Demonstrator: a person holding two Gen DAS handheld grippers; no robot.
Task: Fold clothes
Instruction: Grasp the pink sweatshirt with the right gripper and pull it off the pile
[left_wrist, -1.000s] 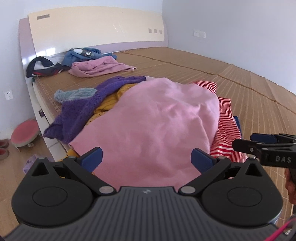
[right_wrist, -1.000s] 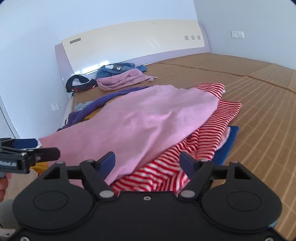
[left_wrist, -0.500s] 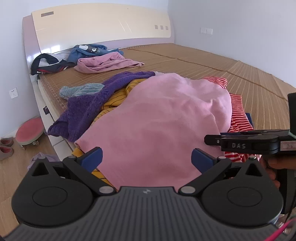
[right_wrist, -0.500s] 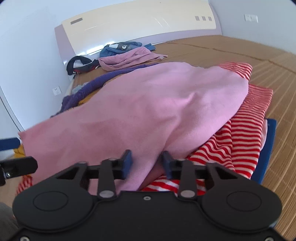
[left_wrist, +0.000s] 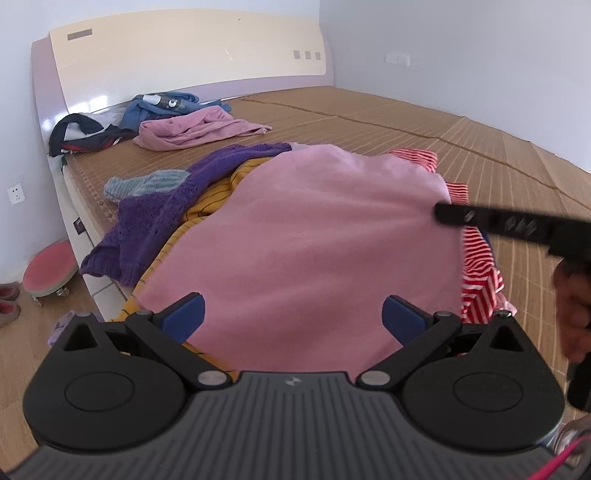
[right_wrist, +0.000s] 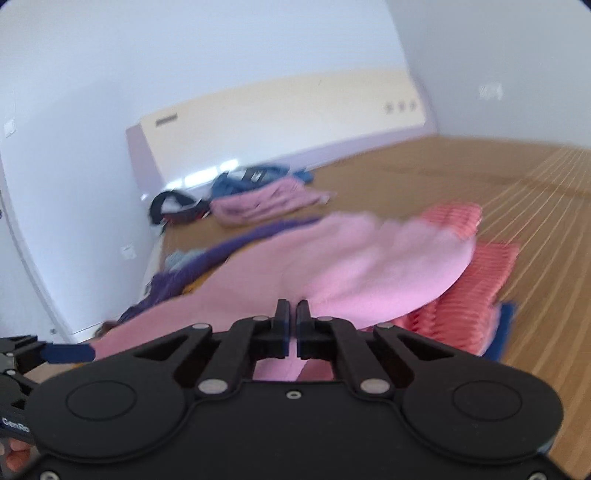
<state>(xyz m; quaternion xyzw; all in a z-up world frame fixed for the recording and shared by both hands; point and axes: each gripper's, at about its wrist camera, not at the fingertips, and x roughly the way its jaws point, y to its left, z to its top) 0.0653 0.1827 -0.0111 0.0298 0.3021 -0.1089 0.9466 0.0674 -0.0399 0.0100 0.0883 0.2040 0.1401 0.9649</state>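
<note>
We see the right tongs (right_wrist: 292, 314) closed on a fold of the pink garment (left_wrist: 314, 243), which tops a heap of clothes on the bed (left_wrist: 388, 122) beside a purple knit (left_wrist: 155, 218) and a red-striped piece (left_wrist: 476, 266). The left tongs (left_wrist: 293, 314) stand wide open at the garment's near hem, gripping nothing.

My left gripper (left_wrist: 291, 314) stands wide open, its two blue pads (left_wrist: 184, 316) spread far apart and level, pointing toward twelve o'clock. My right gripper (right_wrist: 291, 314) is closed, its jaws nearly touching, a fold of pink garment (right_wrist: 369, 273) pinched between them. My right hand (left_wrist: 574, 314) shows at three o'clock in the left view, wrapped around its handle.
</note>
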